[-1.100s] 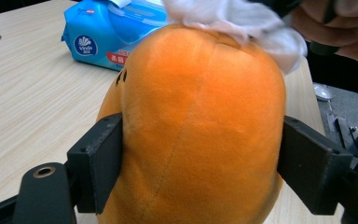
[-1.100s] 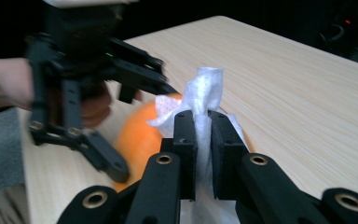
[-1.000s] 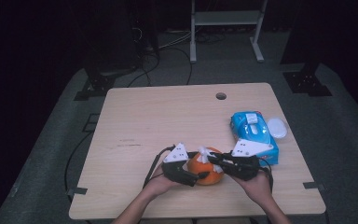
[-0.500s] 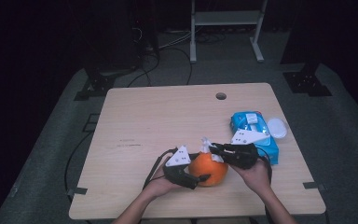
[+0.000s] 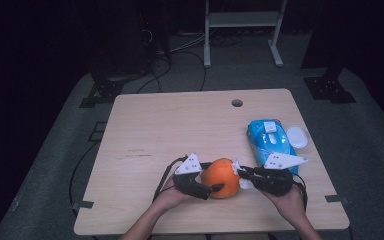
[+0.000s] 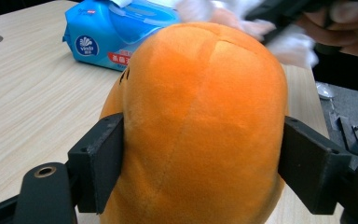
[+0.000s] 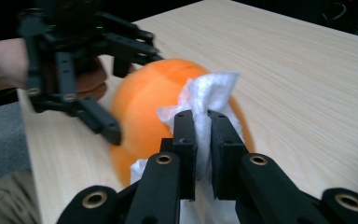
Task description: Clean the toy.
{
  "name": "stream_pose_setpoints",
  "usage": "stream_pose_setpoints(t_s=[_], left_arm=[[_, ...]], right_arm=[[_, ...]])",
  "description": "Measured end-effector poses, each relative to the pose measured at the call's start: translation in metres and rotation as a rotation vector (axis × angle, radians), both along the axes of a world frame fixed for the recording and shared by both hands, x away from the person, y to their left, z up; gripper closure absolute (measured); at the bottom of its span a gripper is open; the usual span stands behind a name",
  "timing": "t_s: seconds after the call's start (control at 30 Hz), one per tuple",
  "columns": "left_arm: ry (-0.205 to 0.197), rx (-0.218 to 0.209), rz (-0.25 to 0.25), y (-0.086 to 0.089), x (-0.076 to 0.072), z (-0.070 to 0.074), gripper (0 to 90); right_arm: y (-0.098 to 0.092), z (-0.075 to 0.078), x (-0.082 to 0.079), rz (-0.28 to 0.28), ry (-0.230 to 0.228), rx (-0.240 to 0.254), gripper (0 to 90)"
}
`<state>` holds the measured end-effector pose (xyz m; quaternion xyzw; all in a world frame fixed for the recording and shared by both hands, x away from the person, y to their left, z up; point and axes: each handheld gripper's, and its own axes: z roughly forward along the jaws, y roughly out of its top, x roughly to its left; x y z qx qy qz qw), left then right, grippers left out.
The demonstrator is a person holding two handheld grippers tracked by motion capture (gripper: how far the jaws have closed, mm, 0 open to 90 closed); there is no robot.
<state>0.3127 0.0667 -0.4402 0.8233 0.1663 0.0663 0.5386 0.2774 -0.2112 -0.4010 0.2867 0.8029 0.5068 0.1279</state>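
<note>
An orange plush toy (image 5: 221, 177) sits near the table's front edge, held from the left by my left gripper (image 5: 211, 184), whose jaws press on both its sides (image 6: 200, 135). My right gripper (image 5: 240, 174) comes in from the right, shut on a white wet wipe (image 7: 208, 95) that touches the toy's surface (image 7: 149, 100). The wipe (image 5: 238, 170) shows as a small white patch against the toy's right side. In the left gripper view the wipe (image 6: 289, 44) is blurred behind the toy's top.
A blue pack of wet wipes (image 5: 269, 141) lies at the right of the wooden table (image 5: 180, 130), with a white lid-like disc (image 5: 297, 136) beside it. A round cable hole (image 5: 237, 103) is near the far edge. Dark floor and a white stand (image 5: 242, 20) lie beyond.
My right gripper with the wipe lifted toward the blue pack, then came back down-left onto the toy's right side. The left gripper and toy stayed in place.
</note>
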Motion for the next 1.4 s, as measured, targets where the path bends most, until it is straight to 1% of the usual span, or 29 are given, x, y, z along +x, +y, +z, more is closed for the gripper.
stream_pose_setpoints(t_s=[0.07, 0.1, 0.13, 0.17, 0.2, 0.27, 0.37, 0.4, 0.53, 0.6, 0.63, 0.67, 0.7, 0.73, 0.77, 0.8, 0.83, 0.87, 0.9, 0.93, 0.97, 1.07, 1.1, 1.13, 1.17, 1.2, 1.27, 1.3, 1.4], left_arm=[[0.004, 0.003, 0.009, -0.001, 0.000, 0.000, 21.1], [0.004, 0.003, 0.009, -0.001, 0.000, 0.000, 21.0], [0.003, 0.004, 0.012, -0.002, 0.000, 0.001, 21.0], [0.003, 0.004, 0.012, -0.002, 0.000, 0.001, 20.9], [-0.004, 0.009, 0.008, -0.004, -0.002, 0.001, 20.9], [-0.011, 0.017, 0.005, -0.005, -0.003, 0.001, 21.0], [-0.029, 0.033, -0.007, -0.007, -0.006, 0.002, 21.0], [-0.026, 0.031, -0.005, -0.007, -0.006, 0.002, 21.0], [-0.024, 0.024, -0.011, -0.006, -0.005, 0.001, 21.0], [-0.028, 0.026, -0.017, -0.006, -0.005, 0.001, 21.0], [-0.028, 0.026, -0.017, -0.006, -0.005, 0.001, 21.0], [-0.029, 0.024, -0.020, -0.005, -0.005, 0.001, 21.0], [-0.029, 0.024, -0.020, -0.005, -0.005, 0.001, 21.0], [-0.026, 0.021, -0.020, -0.004, -0.004, 0.000, 21.0], [-0.021, 0.018, -0.018, -0.003, -0.003, 0.000, 21.0], [-0.016, 0.011, -0.018, -0.003, -0.002, -0.001, 21.0], [-0.012, 0.009, -0.016, -0.002, -0.002, -0.001, 21.0], [-0.010, 0.008, -0.011, 0.000, 0.000, -0.001, 21.1], [-0.010, 0.008, -0.011, 0.000, 0.000, -0.001, 21.1], [-0.006, 0.005, -0.007, 0.000, 0.000, -0.001, 21.1], [-0.006, 0.005, -0.007, 0.000, 0.000, -0.001, 21.1], [0.007, -0.005, 0.014, 0.001, 0.002, 0.000, 21.1], [0.007, -0.005, 0.014, 0.001, 0.002, 0.000, 21.0], [0.014, -0.008, 0.023, 0.001, 0.003, 0.000, 21.0], [0.014, -0.008, 0.023, 0.001, 0.003, 0.000, 21.0], [0.017, -0.008, 0.030, 0.000, 0.003, 0.000, 21.0], [0.019, -0.008, 0.038, -0.001, 0.002, 0.000, 20.9], [0.019, -0.008, 0.038, -0.001, 0.002, 0.000, 20.8], [0.017, -0.002, 0.049, -0.004, 0.001, 0.001, 20.8]], right_arm=[[0.007, 0.004, -0.006, 0.027, -0.015, 0.000, 81.4], [0.007, 0.004, -0.006, 0.027, -0.015, 0.000, 81.4], [0.015, 0.008, -0.007, 0.049, -0.031, -0.004, 81.3], [0.015, 0.008, -0.007, 0.049, -0.031, -0.004, 81.3], [0.024, 0.012, -0.006, 0.072, -0.049, -0.009, 81.3], [0.027, 0.014, -0.005, 0.076, -0.050, -0.011, 81.3], [0.038, 0.018, 0.003, 0.083, -0.062, -0.024, 81.4], [0.041, 0.019, 0.010, 0.084, -0.066, -0.029, 81.5], [0.041, 0.020, 0.019, 0.067, -0.062, -0.032, 81.4], [0.033, 0.018, 0.029, 0.031, -0.048, -0.023, 81.4], [0.033, 0.018, 0.029, 0.031, -0.048, -0.023, 81.4], [0.027, 0.015, 0.034, 0.002, -0.034, -0.026, 81.4], [0.027, 0.015, 0.034, 0.002, -0.034, -0.026, 81.4], [0.017, 0.008, 0.039, -0.024, -0.006, -0.020, 81.5], [0.017, 0.008, 0.039, -0.024, -0.006, -0.020, 81.5], [0.009, 0.000, 0.040, -0.037, 0.025, -0.003, 81.5], [0.009, 0.000, 0.040, -0.037, 0.025, -0.003, 81.5], [0.001, -0.007, 0.037, -0.046, 0.046, 0.008, 81.5], [0.001, -0.007, 0.037, -0.046, 0.046, 0.008, 81.5], [-0.005, -0.011, 0.032, -0.050, 0.059, 0.011, 81.5], [-0.005, -0.011, 0.032, -0.050, 0.059, 0.011, 81.5], [-0.011, -0.010, 0.018, -0.040, 0.057, 0.002, 81.5], [-0.011, -0.010, 0.018, -0.040, 0.057, 0.002, 81.5], [-0.010, -0.008, 0.010, -0.027, 0.046, 0.002, 81.5], [-0.010, -0.008, 0.010, -0.027, 0.046, 0.002, 81.5], [-0.005, -0.004, 0.004, -0.009, 0.028, 0.000, 81.5], [0.001, 0.000, 0.000, 0.011, 0.009, -0.005, 81.4], [0.001, 0.000, 0.000, 0.011, 0.009, -0.005, 81.4], [0.016, 0.010, 0.000, 0.046, -0.021, -0.009, 81.4]])
